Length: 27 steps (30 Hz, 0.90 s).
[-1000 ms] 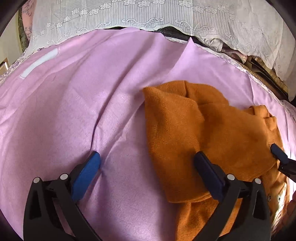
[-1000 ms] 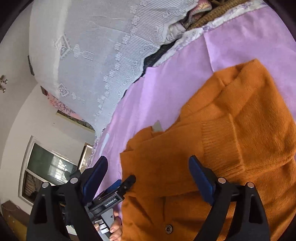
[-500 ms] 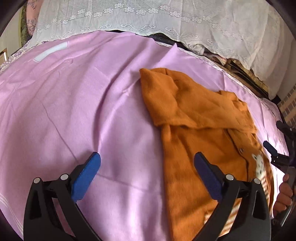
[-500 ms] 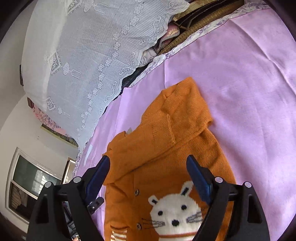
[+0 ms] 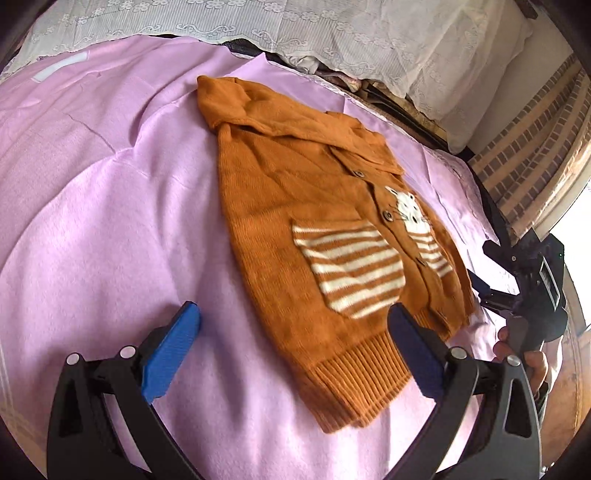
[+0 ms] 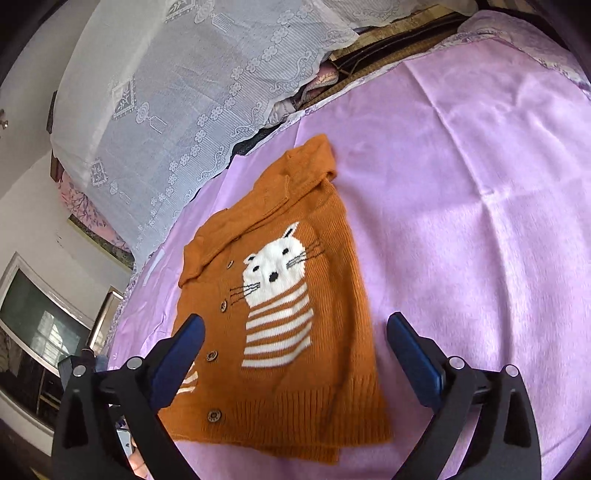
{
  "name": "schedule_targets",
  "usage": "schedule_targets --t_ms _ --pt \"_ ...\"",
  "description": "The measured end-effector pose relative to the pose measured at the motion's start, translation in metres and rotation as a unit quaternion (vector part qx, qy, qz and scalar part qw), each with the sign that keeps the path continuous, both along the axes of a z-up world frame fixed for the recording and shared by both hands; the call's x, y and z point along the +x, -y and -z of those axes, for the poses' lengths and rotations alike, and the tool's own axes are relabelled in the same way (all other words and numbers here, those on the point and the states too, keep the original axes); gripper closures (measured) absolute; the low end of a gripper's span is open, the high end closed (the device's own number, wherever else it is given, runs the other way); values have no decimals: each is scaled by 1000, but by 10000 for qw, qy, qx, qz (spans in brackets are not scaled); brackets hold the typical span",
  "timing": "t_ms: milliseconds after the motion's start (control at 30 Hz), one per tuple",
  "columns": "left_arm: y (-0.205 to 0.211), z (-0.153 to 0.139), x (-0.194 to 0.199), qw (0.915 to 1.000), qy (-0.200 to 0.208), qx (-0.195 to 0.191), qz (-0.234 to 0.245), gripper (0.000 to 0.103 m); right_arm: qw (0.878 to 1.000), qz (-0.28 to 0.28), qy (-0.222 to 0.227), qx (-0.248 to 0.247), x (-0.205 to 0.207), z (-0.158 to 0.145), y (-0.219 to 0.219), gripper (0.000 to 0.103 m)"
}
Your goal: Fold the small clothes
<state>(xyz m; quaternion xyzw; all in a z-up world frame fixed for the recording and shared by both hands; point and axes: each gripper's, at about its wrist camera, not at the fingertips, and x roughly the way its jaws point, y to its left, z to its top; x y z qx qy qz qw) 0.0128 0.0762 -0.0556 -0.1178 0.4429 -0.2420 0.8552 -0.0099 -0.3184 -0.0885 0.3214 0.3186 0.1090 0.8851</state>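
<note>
A small orange knitted cardigan (image 5: pixel 314 206) with buttons, a white cat and striped patches lies flat on the pink cloth (image 5: pixel 110 240), sleeves folded in across its top. It also shows in the right wrist view (image 6: pixel 284 317). My left gripper (image 5: pixel 291 332) is open and empty, above the cloth at the cardigan's ribbed hem. My right gripper (image 6: pixel 295 339) is open and empty, held over the hem end of the cardigan. The right gripper also shows in the left wrist view (image 5: pixel 491 288) at the cardigan's right side.
White lace-covered bedding (image 5: pixel 332 33) lies along the far edge of the cloth. A brick wall (image 5: pixel 528 147) stands at the right. A window and framed picture (image 6: pixel 40 321) are on the wall at the left in the right wrist view.
Both grippers have pulled back from the collar and sleeves toward the hem. The cardigan's front with the cat and stripes now shows in full.
</note>
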Motion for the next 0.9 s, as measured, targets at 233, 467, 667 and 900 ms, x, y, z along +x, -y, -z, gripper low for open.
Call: schedule_targets --t_ms 233,467,667,900 --pt "-7 1 -17 9967 -405 -654 264 4 9997 -251 26 -75 -19 6 1 4" --pt "-13 4 -14 9874 -851 -1274 390 4 9970 -712 -289 -135 -17 5 1 4" --pt "1 8 -12 9781 -1220 -1515 740 5 9920 -1078 -539 -365 -15 4 -9 4" --pt "22 7 -4 9897 -858 -1072 415 5 9919 -1107 -553 -277 6 10 -7 21"
